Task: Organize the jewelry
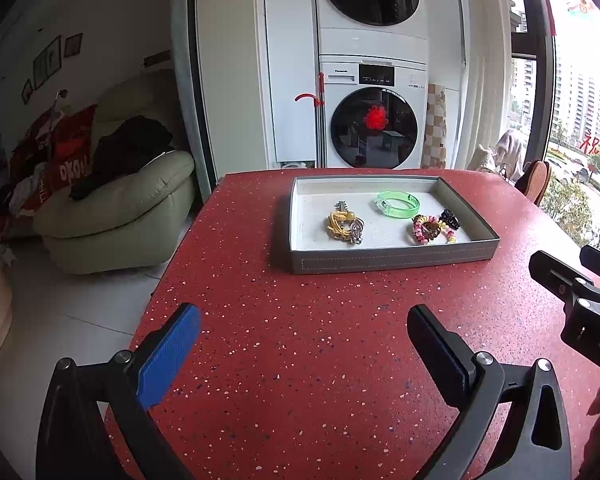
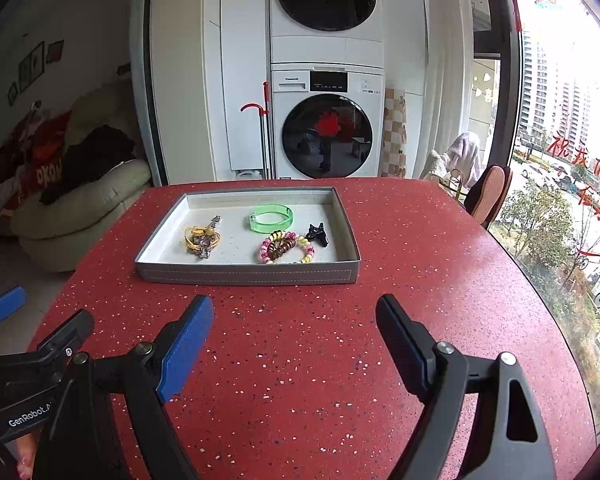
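Note:
A grey tray [image 1: 392, 260] [image 2: 248, 274] sits on the red speckled table [image 1: 300, 360] [image 2: 300, 360]. It holds a green bangle [image 1: 398, 203] [image 2: 271, 217], a yellow and silver jewelry bunch [image 1: 344, 224] [image 2: 202, 237], beaded and spiral bracelets [image 1: 434, 230] [image 2: 286, 247] and a black clip [image 1: 449, 218] [image 2: 317, 235]. My left gripper [image 1: 304, 324] is open and empty, short of the tray. My right gripper [image 2: 294, 316] is open and empty, also short of the tray. The right gripper shows at the left wrist view's right edge [image 1: 572, 276].
Stacked white washer and dryer [image 1: 372, 112] [image 2: 326, 120] stand beyond the table. A pale green sofa [image 1: 120, 208] with clothes is at the left. A large window [image 2: 572, 160] is at the right, with a chair back [image 2: 488, 192] by the table's far right edge.

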Demonstrator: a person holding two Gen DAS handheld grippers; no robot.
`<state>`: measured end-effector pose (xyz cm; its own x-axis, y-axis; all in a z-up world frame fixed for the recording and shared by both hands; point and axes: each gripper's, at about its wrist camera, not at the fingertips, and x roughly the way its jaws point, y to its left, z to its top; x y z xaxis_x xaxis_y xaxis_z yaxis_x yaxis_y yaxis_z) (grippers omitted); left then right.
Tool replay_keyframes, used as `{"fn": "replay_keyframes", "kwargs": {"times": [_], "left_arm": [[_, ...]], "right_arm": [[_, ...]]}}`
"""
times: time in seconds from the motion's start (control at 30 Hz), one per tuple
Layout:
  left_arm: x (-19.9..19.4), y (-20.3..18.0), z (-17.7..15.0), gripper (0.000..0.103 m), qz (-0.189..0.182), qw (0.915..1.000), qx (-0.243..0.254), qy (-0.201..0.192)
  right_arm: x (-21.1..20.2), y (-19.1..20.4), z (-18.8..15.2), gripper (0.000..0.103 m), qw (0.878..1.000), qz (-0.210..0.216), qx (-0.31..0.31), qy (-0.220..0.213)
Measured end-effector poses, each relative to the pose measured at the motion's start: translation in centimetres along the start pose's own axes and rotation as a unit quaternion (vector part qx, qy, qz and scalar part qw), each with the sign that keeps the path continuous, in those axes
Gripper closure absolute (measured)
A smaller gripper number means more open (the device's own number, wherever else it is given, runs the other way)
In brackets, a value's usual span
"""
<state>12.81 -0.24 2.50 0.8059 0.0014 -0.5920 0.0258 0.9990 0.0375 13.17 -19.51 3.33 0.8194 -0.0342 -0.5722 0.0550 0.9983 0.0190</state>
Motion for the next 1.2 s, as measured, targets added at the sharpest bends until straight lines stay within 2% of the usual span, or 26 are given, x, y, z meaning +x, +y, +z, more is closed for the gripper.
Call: {"fn": "replay_keyframes", "kwargs": {"times": [1.2], "left_arm": [[-0.12, -0.07, 0.13, 0.000, -0.004, 1.0000, -0.001, 0.005]], "right_arm": [[0.00, 0.11, -0.10, 0.017, 1.000, 0.001, 0.004, 0.003]]}}
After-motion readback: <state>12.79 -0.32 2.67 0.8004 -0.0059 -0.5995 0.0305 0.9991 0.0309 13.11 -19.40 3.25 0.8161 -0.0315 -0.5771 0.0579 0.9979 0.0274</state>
